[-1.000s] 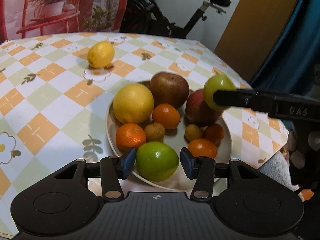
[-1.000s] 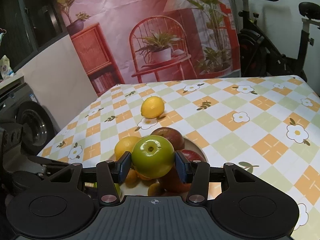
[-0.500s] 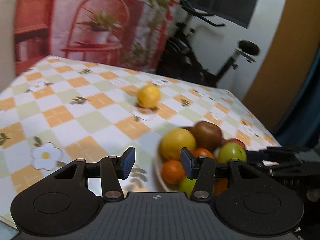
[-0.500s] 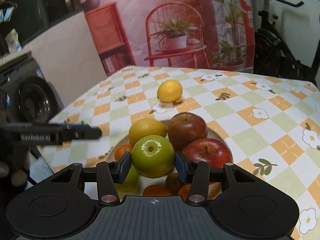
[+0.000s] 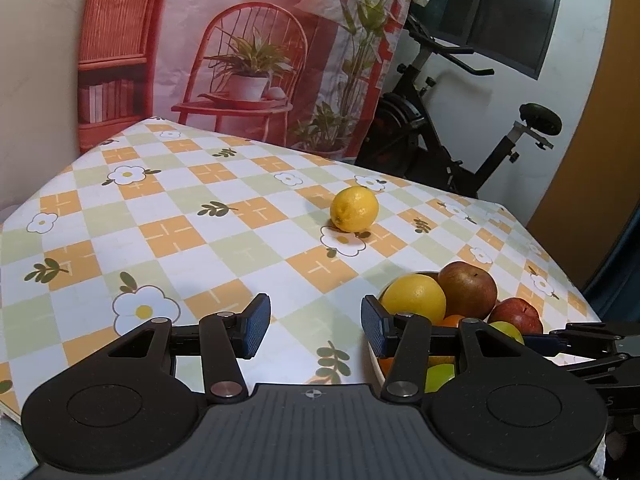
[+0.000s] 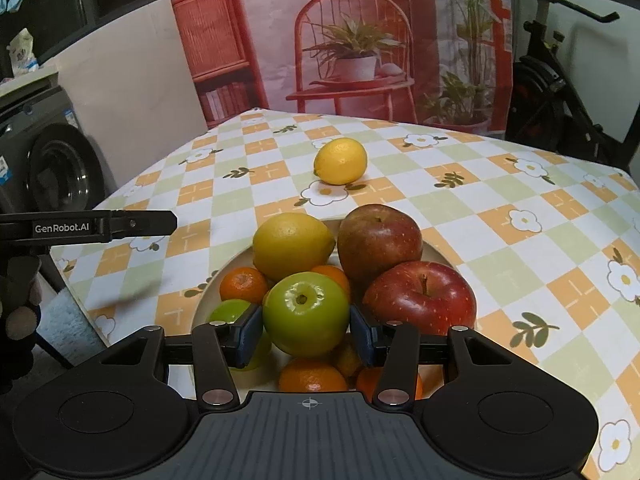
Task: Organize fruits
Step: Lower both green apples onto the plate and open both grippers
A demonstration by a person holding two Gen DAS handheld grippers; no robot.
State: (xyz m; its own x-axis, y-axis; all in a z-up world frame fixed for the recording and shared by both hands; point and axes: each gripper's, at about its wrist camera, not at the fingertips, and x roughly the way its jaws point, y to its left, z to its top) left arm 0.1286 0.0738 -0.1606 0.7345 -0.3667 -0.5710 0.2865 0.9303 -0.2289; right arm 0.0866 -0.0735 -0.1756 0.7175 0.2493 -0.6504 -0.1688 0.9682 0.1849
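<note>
My right gripper (image 6: 306, 330) is shut on a green apple (image 6: 306, 312), stem hollow facing up. It hangs just over a cream plate (image 6: 204, 304) heaped with fruit: a big yellow citrus (image 6: 292, 246), two red apples (image 6: 420, 298), several small oranges and another green apple (image 6: 230, 312). A lone lemon (image 6: 340, 161) lies on the checked tablecloth beyond the plate. My left gripper (image 5: 314, 326) is open with nothing between its fingers, over bare cloth just left of the plate (image 5: 373, 354); the lemon (image 5: 354, 209) is ahead of it. One of its fingers (image 6: 120, 224) shows at the left of the right wrist view.
The flowered tablecloth (image 5: 180, 232) ends close by at its left and near edges. An exercise bike (image 5: 460, 140) stands behind the table's far right corner. A washing machine (image 6: 48, 160) is at the left, and a printed backdrop (image 6: 340, 40) hangs behind.
My left gripper swung away from the plate to the left and now faces bare cloth and the lemon. My right gripper carried the green apple lower and closer over the plate.
</note>
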